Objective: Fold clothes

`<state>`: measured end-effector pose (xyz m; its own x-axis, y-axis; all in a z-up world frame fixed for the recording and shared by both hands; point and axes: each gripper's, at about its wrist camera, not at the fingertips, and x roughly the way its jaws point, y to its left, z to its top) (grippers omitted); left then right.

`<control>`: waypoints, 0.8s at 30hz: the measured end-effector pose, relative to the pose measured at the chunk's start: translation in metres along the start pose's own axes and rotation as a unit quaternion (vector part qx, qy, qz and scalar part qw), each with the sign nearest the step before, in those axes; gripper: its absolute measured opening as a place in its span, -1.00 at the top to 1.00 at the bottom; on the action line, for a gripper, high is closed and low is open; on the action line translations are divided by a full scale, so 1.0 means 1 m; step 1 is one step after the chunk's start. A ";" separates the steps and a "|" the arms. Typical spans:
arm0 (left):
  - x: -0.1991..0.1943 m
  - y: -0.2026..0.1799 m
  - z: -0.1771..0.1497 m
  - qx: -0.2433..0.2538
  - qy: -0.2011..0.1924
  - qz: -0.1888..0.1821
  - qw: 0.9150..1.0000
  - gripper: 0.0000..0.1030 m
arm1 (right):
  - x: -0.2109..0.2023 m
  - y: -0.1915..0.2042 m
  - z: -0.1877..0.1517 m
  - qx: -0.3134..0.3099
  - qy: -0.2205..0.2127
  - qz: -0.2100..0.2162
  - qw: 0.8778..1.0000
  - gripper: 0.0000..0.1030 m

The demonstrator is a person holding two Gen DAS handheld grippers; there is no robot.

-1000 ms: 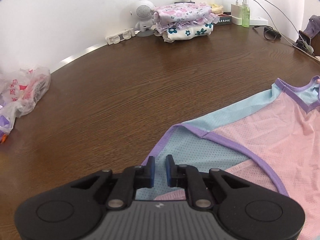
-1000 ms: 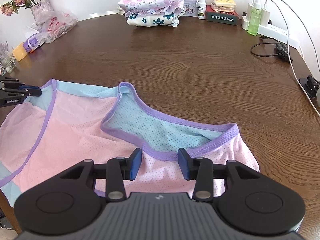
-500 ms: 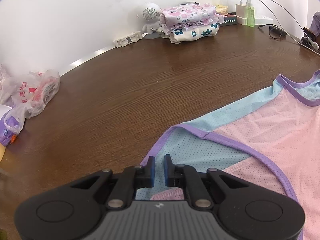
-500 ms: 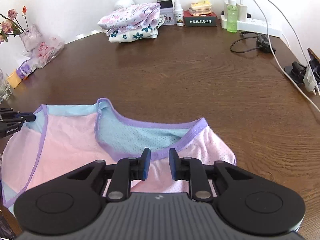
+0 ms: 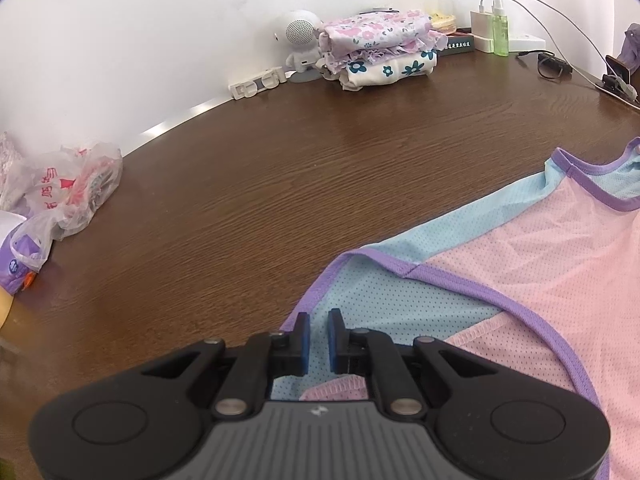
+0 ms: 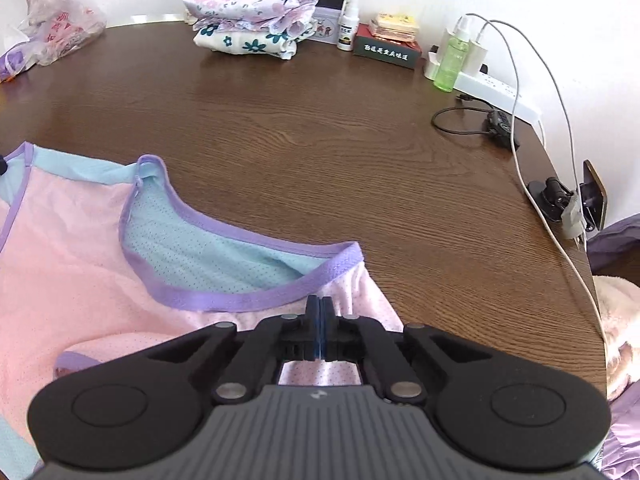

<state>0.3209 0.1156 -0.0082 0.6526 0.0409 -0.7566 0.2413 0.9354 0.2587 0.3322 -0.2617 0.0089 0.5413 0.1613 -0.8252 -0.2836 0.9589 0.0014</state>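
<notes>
One garment (image 6: 80, 272), a pink mesh top with pale blue panels and purple binding, lies spread on the brown worktop (image 6: 320, 140), its neckline open toward the far side and one shoulder corner reaching out to the left. It looks thin, light and limp: the perforated fabric shows shallow wrinkles and would likely sag and slide if lifted by a single layer. The bound edges and seams look like the firmest places to take hold, since the purple trim is thicker than the mesh.

The right gripper (image 6: 319, 322) has its blue pads pressed together just below the neckline trim; pink fabric lies right under them, but whether cloth is pinched between them I cannot tell. The left gripper (image 5: 318, 338) sits over the blue sleeve panel at the garment's left edge, its jaws narrowed to a small gap with mesh showing through; it does not look clamped.

Farther back, a stack of folded floral clothes (image 6: 252, 20) rests against the wall, near a small white speaker (image 5: 302, 44), a green bottle (image 6: 450, 62), a power strip (image 6: 496, 88) and, far left, a plastic bag (image 5: 68, 188).
</notes>
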 end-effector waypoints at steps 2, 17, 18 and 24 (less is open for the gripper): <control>0.000 0.000 0.000 0.001 0.000 0.001 1.000 0.88 | -0.001 -0.004 0.000 0.008 0.000 -0.001 1.000 0.89; -0.002 0.000 -0.002 0.000 -0.005 0.003 1.000 0.88 | 0.006 -0.010 0.004 0.005 -0.014 -0.046 0.999 0.97; -0.002 0.000 -0.002 0.000 -0.005 0.002 1.000 0.88 | 0.006 -0.012 0.004 0.006 -0.014 -0.048 0.999 0.97; -0.002 0.000 -0.003 -0.003 -0.007 0.005 1.000 0.88 | 0.002 -0.026 0.004 0.026 -0.016 -0.054 0.998 0.92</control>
<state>0.3178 0.1162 -0.0083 0.6655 0.0443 -0.7451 0.2313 0.9368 0.2624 0.3436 -0.2853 0.0092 0.5910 0.0626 -0.8043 -0.1805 0.9820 -0.0562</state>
